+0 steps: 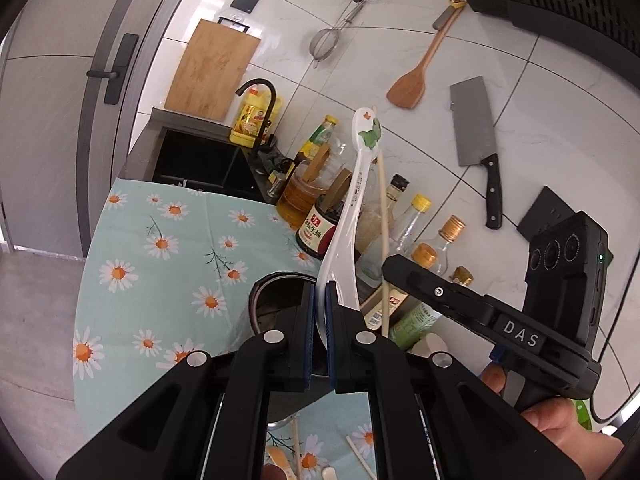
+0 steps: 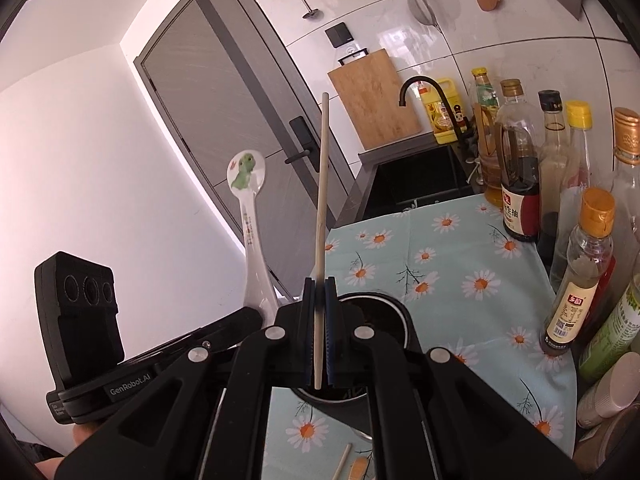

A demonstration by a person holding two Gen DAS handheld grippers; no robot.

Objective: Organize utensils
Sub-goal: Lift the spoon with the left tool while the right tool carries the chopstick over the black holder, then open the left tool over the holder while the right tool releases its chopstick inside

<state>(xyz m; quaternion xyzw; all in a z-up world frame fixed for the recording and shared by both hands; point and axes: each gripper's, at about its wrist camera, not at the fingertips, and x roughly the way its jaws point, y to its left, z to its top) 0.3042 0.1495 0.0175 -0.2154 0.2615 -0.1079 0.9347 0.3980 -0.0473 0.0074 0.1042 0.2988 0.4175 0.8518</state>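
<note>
My left gripper (image 1: 320, 294) is shut on the bowl end of a white ceramic spoon (image 1: 356, 184) with a green dinosaur print, held upright. My right gripper (image 2: 319, 286) is shut on a pale wooden chopstick (image 2: 322, 200), also upright. Both hang side by side just above a dark round utensil holder (image 1: 272, 282) (image 2: 400, 316) on the daisy tablecloth (image 1: 168, 240). The chopstick (image 1: 383, 220) and right gripper (image 1: 388, 276) show at the spoon's right in the left wrist view. The spoon (image 2: 250, 208) and left gripper (image 2: 260, 316) show at the left in the right wrist view.
Several sauce and oil bottles (image 2: 520, 184) crowd the counter's wall side. Loose chopsticks (image 1: 360, 456) and a spoon (image 1: 280, 460) lie on the cloth near me. Beyond are a black sink (image 1: 200, 164), faucet (image 1: 260, 88) and cutting board (image 1: 212, 72). A cleaver (image 1: 476, 128), spatula (image 1: 412, 80) and strainer (image 1: 326, 46) hang on the tiles.
</note>
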